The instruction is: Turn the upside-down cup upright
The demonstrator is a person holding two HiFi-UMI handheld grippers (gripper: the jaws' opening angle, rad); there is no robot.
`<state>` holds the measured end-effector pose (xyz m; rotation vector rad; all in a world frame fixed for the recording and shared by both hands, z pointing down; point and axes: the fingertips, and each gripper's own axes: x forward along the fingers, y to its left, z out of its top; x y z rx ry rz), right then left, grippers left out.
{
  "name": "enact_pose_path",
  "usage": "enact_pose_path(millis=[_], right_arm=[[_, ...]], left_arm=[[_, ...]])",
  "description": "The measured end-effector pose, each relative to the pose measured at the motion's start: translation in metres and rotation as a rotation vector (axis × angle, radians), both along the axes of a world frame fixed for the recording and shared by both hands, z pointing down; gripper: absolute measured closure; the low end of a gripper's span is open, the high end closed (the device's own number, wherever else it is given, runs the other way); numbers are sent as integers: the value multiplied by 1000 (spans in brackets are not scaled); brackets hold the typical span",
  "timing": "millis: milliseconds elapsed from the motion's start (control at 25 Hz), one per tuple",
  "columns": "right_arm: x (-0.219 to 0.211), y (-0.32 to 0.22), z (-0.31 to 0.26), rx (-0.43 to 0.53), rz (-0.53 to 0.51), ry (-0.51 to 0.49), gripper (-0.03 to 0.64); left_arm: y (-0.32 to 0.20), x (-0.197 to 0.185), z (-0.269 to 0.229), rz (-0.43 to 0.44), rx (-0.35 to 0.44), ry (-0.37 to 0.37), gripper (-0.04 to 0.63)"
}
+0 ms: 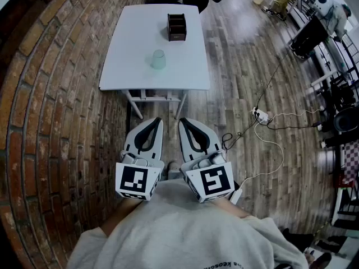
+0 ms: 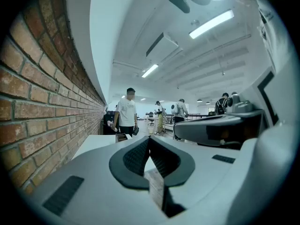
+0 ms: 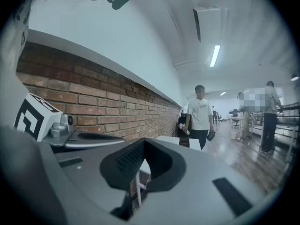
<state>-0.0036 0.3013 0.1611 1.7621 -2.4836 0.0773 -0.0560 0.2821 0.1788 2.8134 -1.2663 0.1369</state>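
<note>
Head view: a white surface (image 1: 129, 49) stands ahead on a wood floor (image 1: 247, 66), with a brick wall (image 1: 50, 94) along its left.
Cup (image 1: 159, 59): pale green and translucent, mouth down near the middle of the surface, with nothing touching it.
Box (image 1: 176, 27): dark, open-topped and divided, farther back on the surface, apart from the cup.
Left gripper (image 1: 157, 120): held close to the wearer's body, short of the surface's near edge and well apart from the cup. Its jaws are together with nothing between them.
Right gripper (image 1: 182, 121): just beside the left one, pointing the same way. Its jaws are also together and empty.
Left gripper view: past the closed tips, a person (image 2: 126, 109) in a white shirt stands beyond the surface.
Right gripper view: closed tips, brick wall at left, the same person ahead.
Power strip (image 1: 259, 115): on the floor to the right, with cables trailing from it.
</note>
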Motion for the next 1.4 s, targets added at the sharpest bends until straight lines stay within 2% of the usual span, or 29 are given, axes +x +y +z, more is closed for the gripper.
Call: enact_pose_path(millis=[360,600,840,1160,1400], right_arm=[[10,-15,4,-8,-9,-17,611],[32,-32,4,14,8,-70,609],[50,-41,14,-16,-7,-86,611],[42,-61,25,-54,-48,-82,610],[31,-106,35,-78,-49,-63,610]], left_arm=[[-11,12,-4,-3,18,-6,584],[-31,21,-4,-22,16,-15,584],[-40,34,1,-49,6,-22,584],[-63,27,10,-85,-18,-17,584],[-108,16,18,-86,-25,2,584]])
